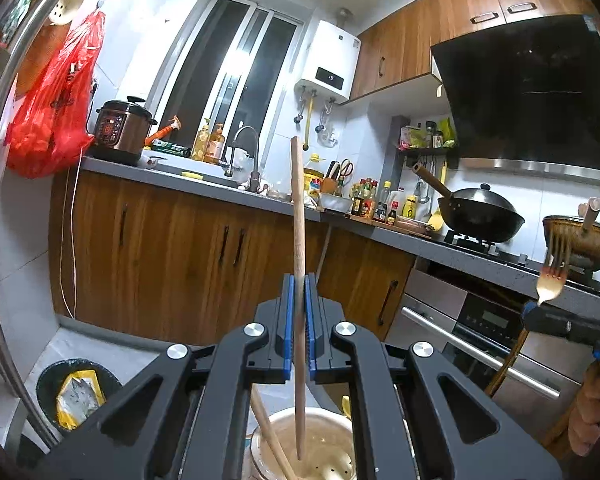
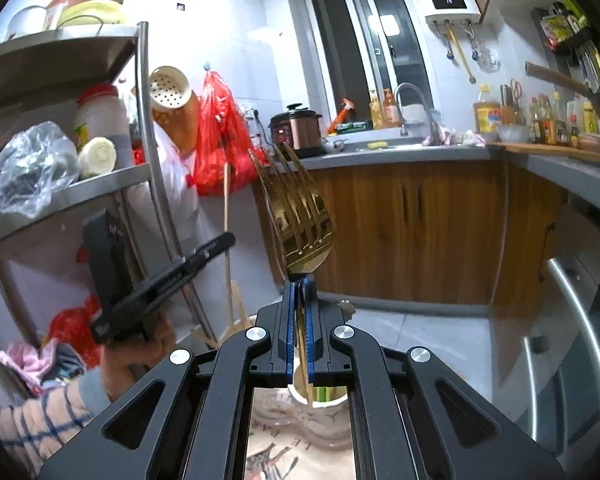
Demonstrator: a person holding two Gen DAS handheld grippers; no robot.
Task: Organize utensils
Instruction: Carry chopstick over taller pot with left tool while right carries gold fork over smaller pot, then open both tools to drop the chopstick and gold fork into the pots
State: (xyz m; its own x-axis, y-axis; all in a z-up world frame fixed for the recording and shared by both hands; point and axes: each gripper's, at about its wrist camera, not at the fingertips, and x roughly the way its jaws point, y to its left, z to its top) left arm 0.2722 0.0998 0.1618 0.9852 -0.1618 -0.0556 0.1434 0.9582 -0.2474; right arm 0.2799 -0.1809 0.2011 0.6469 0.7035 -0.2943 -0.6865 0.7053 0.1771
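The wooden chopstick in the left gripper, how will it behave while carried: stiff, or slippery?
The chopstick looks straight, probably stiff. Thin and round, it may pivot between the left gripper's narrow pads. Probably light.

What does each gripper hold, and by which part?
Left gripper: wooden chopstick, clamped around mid-length. Right gripper: gold fork, clamped at the neck below its tines.

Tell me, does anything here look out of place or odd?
Nothing spilled or broken. The left gripper pinches a chopstick upright over a holder, and the right gripper pinches a gold fork, tines up.
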